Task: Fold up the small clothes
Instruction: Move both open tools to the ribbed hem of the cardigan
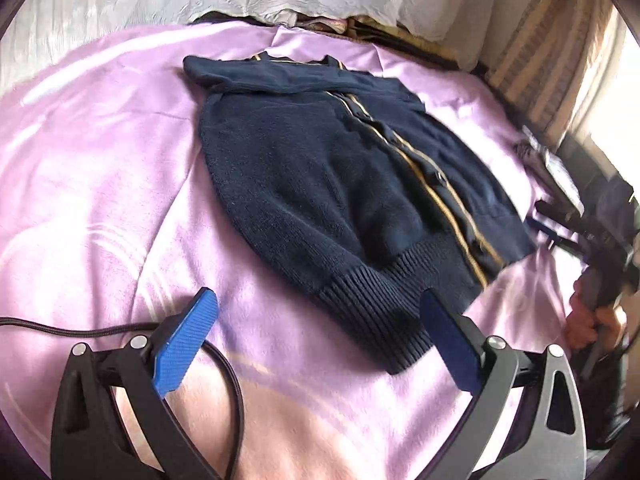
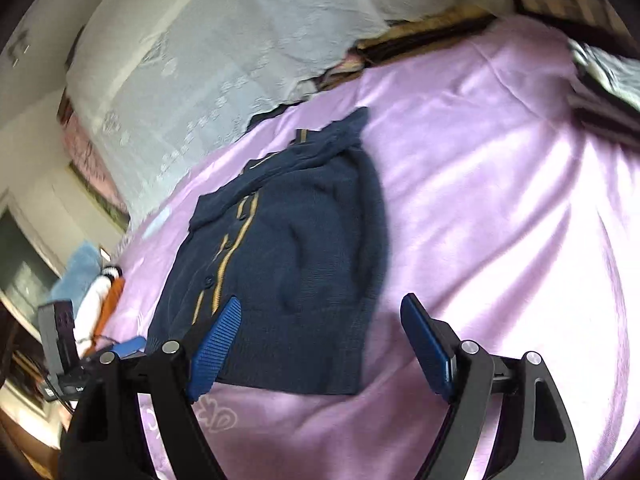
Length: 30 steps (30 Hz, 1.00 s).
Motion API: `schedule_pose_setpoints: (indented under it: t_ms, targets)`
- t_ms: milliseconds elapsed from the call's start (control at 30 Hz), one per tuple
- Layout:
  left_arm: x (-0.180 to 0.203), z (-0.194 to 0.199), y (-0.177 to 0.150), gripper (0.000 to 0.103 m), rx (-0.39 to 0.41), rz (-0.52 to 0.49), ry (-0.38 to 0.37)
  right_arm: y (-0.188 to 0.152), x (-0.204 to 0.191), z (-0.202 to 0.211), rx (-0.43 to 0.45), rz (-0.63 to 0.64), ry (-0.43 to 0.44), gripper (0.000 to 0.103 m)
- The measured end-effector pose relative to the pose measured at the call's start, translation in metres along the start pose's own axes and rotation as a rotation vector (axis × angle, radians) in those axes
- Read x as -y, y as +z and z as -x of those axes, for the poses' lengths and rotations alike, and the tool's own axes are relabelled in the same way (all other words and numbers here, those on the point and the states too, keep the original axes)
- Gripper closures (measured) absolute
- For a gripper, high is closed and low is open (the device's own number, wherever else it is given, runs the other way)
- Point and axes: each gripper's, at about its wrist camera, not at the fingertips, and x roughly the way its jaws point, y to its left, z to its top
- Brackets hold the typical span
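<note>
- Lilac bedspread [image 1: 100, 200] lies under both tongs; left tongs [image 1: 316, 332] and right tongs [image 2: 320, 344] hang spread, pinching nothing.
- Navy cardigan [image 1: 320, 184] lies flat mid-bed, sleeves tucked in.
- Best pinch both hem corners together, then carry the hem to the collar.
- Only the right view shows the clothes pile [image 2: 94, 292] beside the bed.

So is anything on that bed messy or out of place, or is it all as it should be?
Nothing looks damaged or spilled. The navy cardigan lies flat on the pink blanket, its sleeves already folded in across the top. Both grippers, left and right, hang open and empty near its ribbed hem.
</note>
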Motion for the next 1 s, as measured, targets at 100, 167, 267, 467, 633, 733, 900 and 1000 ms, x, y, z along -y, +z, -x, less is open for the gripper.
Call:
schedule_pose_setpoints:
  t_ms: [100,167,267,467,633,733,900,1000]
  targets:
    - [-0.010,-0.008,0.008,0.005,0.003,0.061,-0.026,0.002,0.003,-0.002,0.008,-0.022,0.013,0.021]
    - [-0.007,-0.015,0.015,0.005,-0.007,0.078,-0.008,-0.001,-0.008,-0.004,0.000,0.033,0.013,0.021]
    - [0.002,-0.022,0.022,0.005,-0.019,0.097,-0.043,-0.001,-0.018,-0.009,-0.018,0.086,-0.010,0.021]
    - [0.020,-0.012,0.007,0.006,-0.055,0.058,-0.204,0.001,0.000,-0.007,-0.012,-0.003,0.004,0.021]
    - [0.012,-0.007,0.007,0.006,-0.052,0.125,-0.335,0.000,-0.002,-0.009,-0.018,0.006,-0.003,0.021]
    - [0.002,-0.022,0.018,0.006,-0.032,0.194,-0.308,0.000,0.000,-0.008,-0.013,-0.004,0.005,0.021]
    - [-0.003,-0.015,0.019,0.011,-0.006,0.271,-0.399,0.001,0.002,-0.008,-0.014,-0.008,0.007,0.021]
    - [0.000,-0.006,0.014,0.030,0.013,0.281,-0.461,0.001,0.002,-0.009,-0.014,-0.012,0.009,0.021]
